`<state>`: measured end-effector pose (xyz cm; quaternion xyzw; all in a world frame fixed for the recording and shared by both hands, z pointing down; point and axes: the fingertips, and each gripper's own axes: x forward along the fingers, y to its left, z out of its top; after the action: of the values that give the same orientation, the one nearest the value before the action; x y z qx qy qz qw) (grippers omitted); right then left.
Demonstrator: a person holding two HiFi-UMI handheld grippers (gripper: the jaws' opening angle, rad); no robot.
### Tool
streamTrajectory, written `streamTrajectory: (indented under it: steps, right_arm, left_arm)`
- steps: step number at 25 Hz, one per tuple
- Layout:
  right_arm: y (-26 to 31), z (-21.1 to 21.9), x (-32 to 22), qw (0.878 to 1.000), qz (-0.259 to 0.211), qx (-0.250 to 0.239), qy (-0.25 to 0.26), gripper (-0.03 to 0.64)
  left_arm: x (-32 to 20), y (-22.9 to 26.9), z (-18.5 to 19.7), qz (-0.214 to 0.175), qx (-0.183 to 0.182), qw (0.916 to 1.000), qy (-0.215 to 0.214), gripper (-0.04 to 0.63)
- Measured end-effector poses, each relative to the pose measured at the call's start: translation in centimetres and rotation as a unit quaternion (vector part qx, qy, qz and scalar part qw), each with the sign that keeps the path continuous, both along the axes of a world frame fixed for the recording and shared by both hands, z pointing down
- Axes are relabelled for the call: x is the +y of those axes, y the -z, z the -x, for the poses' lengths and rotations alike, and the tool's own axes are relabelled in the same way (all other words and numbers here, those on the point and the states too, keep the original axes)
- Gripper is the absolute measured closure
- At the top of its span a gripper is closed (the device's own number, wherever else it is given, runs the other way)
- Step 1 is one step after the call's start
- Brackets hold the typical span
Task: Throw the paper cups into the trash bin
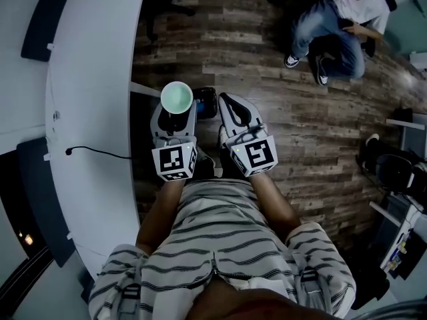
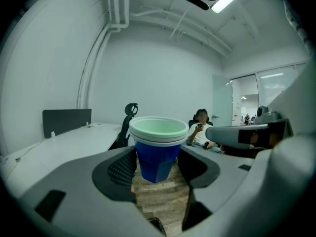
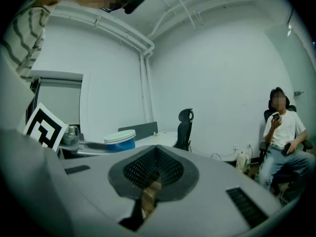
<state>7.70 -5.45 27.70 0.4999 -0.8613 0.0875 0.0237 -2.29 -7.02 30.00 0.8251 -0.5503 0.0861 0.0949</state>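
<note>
A stack of paper cups, blue outside with pale green and white rims, stands upright between the jaws of my left gripper, which is shut on it. In the left gripper view the stacked cups hang above the wooden floor, and both pads press on the blue wall. My right gripper lies just to the right of it, shut, with nothing between its pads. The right gripper view shows the cups off to its left. A dark object sits on the floor between the grippers; I cannot tell what it is.
A white curved desk with a black cable runs along the left. A person sits on a chair at the far right. A black office chair stands by the far desk. Dark gear lies at the right edge.
</note>
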Motion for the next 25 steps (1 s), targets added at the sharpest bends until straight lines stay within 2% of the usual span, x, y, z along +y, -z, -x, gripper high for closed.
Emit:
streamTrajectory:
  steps: [5, 12, 25]
  right_arm:
    - [-1.7, -0.5, -0.3, 1.000, 0.010, 0.006, -0.004, 0.607]
    - [-4.7, -1.7, 0.0, 0.999, 0.043, -0.015, -0.013, 0.607]
    - [-9.9, -0.4, 0.2, 0.997, 0.082, -0.007, 0.006, 0.607]
  left_arm:
    - [-0.2, -1.6, -0.2, 0.013, 0.003, 0.9999, 0.007, 0.314]
    - [0.1, -3.9, -0.6, 0.034, 0.000, 0.9994, 0.009, 0.314]
    - [1.2, -10.3, 0.2, 0.085, 0.004, 0.9959, 0.031, 0.314]
